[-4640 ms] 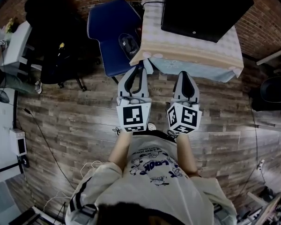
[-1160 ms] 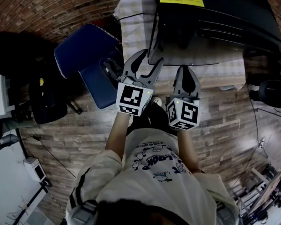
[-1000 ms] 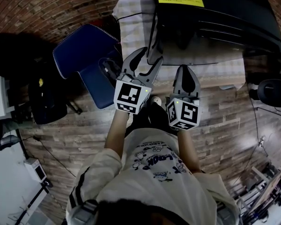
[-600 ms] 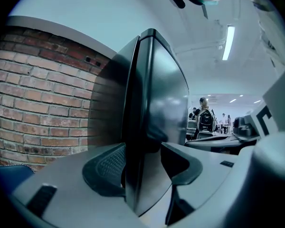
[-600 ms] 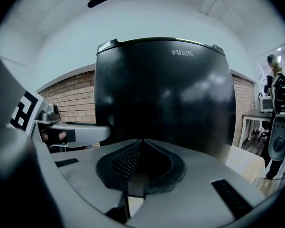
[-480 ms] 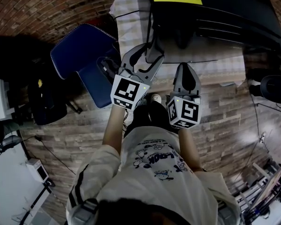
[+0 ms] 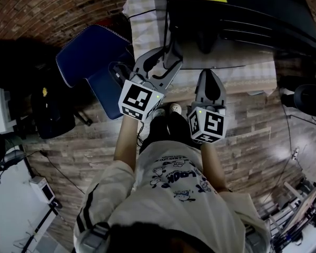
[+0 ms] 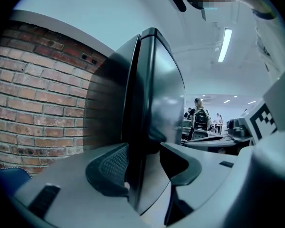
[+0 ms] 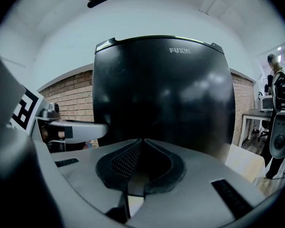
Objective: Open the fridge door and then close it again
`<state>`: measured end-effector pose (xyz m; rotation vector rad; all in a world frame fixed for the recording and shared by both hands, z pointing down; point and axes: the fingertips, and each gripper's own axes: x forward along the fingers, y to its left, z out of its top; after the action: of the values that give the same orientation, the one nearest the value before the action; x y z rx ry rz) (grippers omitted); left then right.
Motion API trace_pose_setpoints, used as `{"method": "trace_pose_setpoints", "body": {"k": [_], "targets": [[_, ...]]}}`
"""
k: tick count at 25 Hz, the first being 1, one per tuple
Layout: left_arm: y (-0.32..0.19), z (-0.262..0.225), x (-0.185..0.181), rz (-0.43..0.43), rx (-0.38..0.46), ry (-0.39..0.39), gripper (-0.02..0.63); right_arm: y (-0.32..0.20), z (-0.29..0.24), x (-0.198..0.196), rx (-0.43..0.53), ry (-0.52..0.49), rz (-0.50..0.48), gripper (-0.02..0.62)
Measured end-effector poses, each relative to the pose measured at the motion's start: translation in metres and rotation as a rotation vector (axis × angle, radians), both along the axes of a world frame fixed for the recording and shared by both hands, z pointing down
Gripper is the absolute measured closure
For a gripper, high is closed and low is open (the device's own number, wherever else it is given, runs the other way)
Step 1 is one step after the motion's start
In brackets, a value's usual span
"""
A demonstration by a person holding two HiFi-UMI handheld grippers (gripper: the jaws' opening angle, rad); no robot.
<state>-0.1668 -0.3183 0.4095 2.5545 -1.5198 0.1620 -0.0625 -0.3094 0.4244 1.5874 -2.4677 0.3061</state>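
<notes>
— Well, why does the left claw sit on the left edge of the fridge door?
— I reckon that's the free edge, where a pull swings it. The jaws stand wide, one on either side of it, and have just been narrowing. The pads don't seem to bite yet, and whether the door is ajar is hard to say.
— And the arms?
— Both forearms reach forward, claws nearly level. The right claw, pinched closed on nothing, idles before the fridge on its tabletop.
</notes>
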Motion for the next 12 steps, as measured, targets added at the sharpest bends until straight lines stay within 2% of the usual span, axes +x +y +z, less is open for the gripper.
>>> {"method": "trace_pose_setpoints", "body": {"k": [12], "targets": [[0.003,-0.0012,-0.0009,0.011,0.005,-0.006,0.4,0.0079,-0.0068,0.0008,0.017,-0.006,-0.003,0.561]]}}
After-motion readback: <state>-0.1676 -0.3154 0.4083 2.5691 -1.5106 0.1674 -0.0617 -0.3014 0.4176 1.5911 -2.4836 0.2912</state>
